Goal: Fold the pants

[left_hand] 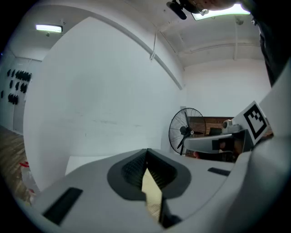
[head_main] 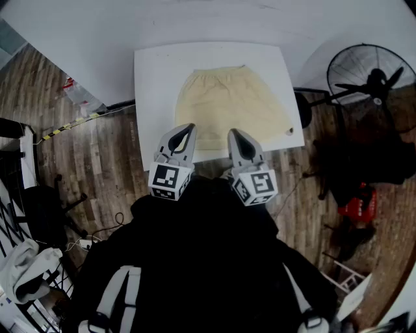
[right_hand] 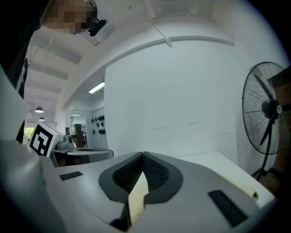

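We saw the pale yellow pants (head_main: 227, 104) spread flat on the white table (head_main: 153, 84), waistband towards the far side. Both grippers hung over the near hem, side by side and nearly level. The left gripper (head_main: 187, 128) had its jaws closed tip to tip, and so did the right gripper (head_main: 234, 133). In each gripper view the yellow cloth showed through the slot behind the meeting tips. A floor fan (head_main: 370, 78) stood to the right of the table.

Pants (head_main: 227, 104) lie on the table (head_main: 156, 71); left gripper (head_main: 188, 128) and right gripper (head_main: 233, 134) hang side by side over their near edge; a fan (head_main: 370, 75) stands right of the table, a wall (head_main: 195, 19) behind
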{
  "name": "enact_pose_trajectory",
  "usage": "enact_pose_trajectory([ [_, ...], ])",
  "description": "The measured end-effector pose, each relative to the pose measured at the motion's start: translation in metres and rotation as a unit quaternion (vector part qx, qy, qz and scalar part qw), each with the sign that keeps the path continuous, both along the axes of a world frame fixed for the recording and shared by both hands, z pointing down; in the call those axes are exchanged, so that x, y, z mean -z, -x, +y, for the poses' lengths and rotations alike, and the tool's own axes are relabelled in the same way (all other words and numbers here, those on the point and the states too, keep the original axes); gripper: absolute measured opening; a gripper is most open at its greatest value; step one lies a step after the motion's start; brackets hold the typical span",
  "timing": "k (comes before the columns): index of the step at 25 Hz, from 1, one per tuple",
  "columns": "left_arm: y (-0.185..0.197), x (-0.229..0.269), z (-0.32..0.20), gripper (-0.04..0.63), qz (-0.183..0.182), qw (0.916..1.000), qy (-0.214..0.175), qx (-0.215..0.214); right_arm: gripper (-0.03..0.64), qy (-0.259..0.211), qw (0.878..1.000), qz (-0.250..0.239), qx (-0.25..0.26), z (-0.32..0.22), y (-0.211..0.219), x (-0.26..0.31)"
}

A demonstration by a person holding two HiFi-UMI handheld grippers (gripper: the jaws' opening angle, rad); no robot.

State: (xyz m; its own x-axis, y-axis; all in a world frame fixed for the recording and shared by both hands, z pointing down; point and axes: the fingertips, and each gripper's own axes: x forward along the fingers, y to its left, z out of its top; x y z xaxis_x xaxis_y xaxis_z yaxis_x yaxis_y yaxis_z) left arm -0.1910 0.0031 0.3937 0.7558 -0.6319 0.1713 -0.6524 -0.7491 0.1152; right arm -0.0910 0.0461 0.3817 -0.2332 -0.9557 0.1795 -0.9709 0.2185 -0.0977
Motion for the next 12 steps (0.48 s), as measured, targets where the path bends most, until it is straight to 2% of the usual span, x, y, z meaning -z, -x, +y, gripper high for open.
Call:
enact_pose_trajectory([
  [4,0.002,-0.001,0.001,0.003,-0.002,1.0000,0.002,0.002,0.005,0.005,1.000,-0.002,0.002,-0.001,0.000,-0.004],
  [12,0.020,-0.019,0.003,0.003,-0.009,0.9991,0.034,0.024,0.006,0.029,0.999,-0.029,0.011,-0.005,0.010,-0.015],
])
